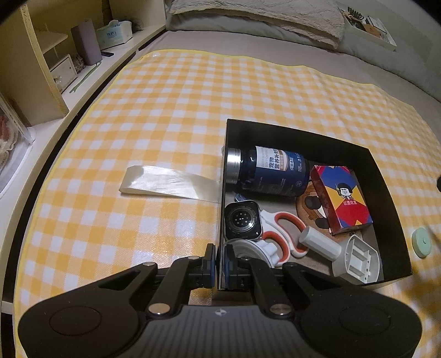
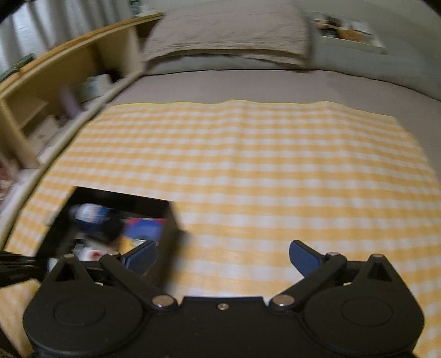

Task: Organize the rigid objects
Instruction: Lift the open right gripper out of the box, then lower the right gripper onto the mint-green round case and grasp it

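A black open box [image 1: 386,192] sits on the yellow checked cloth [image 1: 151,115]. Inside lie a dark blue jar [image 1: 270,172], a colourful card box [image 1: 341,198], a smartwatch body [image 1: 242,220], white and orange scissors [image 1: 284,234], a white cylinder [image 1: 319,242] and a white plastic part [image 1: 358,258]. My left gripper [image 1: 219,264] is shut on the box's left wall near its front corner. My right gripper [image 2: 223,256] is open and empty above the cloth, just right of the blurred box [image 2: 173,234].
A clear tape strip [image 1: 168,181] lies on the cloth left of the box. A small mint round object [image 1: 421,242] lies right of it. Wooden shelves [image 1: 55,68] run along the left. A pillow [image 1: 256,16] and a white tray [image 1: 369,27] lie at the back.
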